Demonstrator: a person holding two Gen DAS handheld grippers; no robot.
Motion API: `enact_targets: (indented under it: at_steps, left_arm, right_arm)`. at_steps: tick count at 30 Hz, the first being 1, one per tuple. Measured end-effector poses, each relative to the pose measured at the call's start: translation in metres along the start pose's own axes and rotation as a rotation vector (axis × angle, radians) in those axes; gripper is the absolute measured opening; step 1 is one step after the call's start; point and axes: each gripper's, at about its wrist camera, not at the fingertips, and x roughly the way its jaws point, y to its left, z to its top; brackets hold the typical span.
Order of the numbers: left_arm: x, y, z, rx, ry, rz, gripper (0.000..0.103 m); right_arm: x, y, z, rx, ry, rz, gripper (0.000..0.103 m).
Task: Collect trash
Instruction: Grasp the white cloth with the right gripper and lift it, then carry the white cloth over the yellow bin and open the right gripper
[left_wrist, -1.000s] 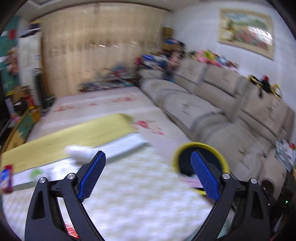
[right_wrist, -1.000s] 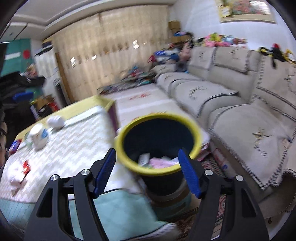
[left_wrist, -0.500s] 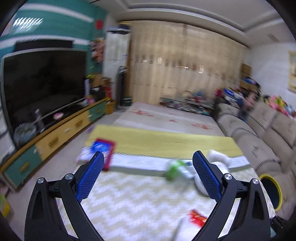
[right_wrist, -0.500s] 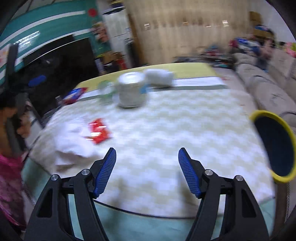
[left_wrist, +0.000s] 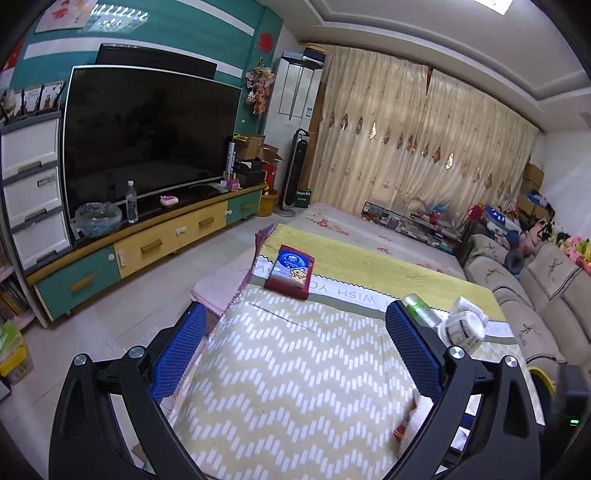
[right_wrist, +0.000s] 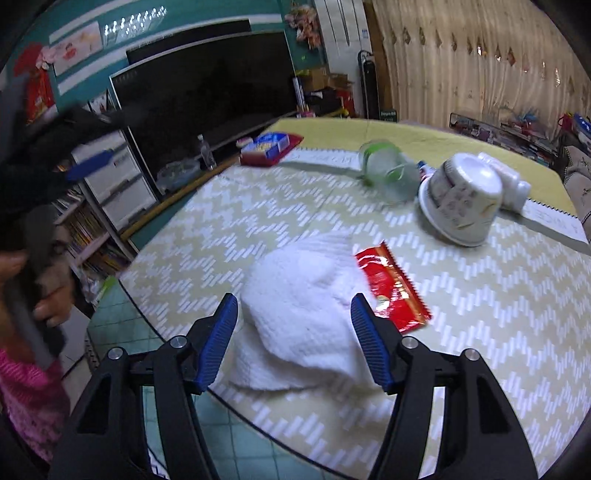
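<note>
Zigzag yellow and white cloth covers the surface (right_wrist: 221, 206). Nearest, the right tool (right_wrist: 291, 343) is closing, its blue pads either side of a soft white crumpled tissue (right_wrist: 303, 295) but not pressing it. A shiny red wrapper (right_wrist: 391, 284) lies flat, touching the tissue. Farther off sits a tipped white paper cup (right_wrist: 461, 199). The left tool (left_wrist: 291, 354) is wide open, holding nothing.

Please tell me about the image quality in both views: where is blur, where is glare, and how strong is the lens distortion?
Left wrist view: strong fisheye bending of the ceiling and curtains; the near tablecloth is smeared, the TV is sharp and dark. Right wrist view: the other tool at the left edge is motion-blurred; the towel is bright, nearly washed out; the red wrapper shows small glints.
</note>
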Motion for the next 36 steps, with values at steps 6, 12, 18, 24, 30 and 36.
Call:
enact_targets:
  at_steps: [6, 12, 18, 24, 30, 36]
  left_arm:
    - [-0.012, -0.019, -0.005, 0.025, 0.011, -0.026, 0.096]
    - [-0.014, -0.026, -0.009, 0.029, 0.024, -0.049, 0.096]
    - [-0.014, -0.031, -0.015, 0.033, 0.037, -0.067, 0.096]
    - [-0.023, -0.046, -0.019, 0.108, 0.004, -0.122, 0.096]
    - [-0.025, -0.072, -0.027, 0.216, 0.019, -0.156, 0.096]
    - [-0.021, -0.100, -0.041, 0.291, 0.059, -0.192, 0.096]
  right_arm:
    - [0.014, -0.002, -0.001, 0.004, 0.050, -0.003, 0.018]
    - [-0.033, -0.008, 0.003, 0.048, -0.050, 0.101, 0.013]
    - [-0.092, -0.024, 0.015, 0.095, -0.158, 0.163, 0.013]
    - [-0.128, -0.046, 0.015, 0.111, -0.207, 0.131, 0.013]
    - [-0.158, -0.083, 0.008, 0.161, -0.250, 0.031, 0.013]
    - [-0.184, -0.140, -0.015, 0.272, -0.288, -0.139, 0.013]
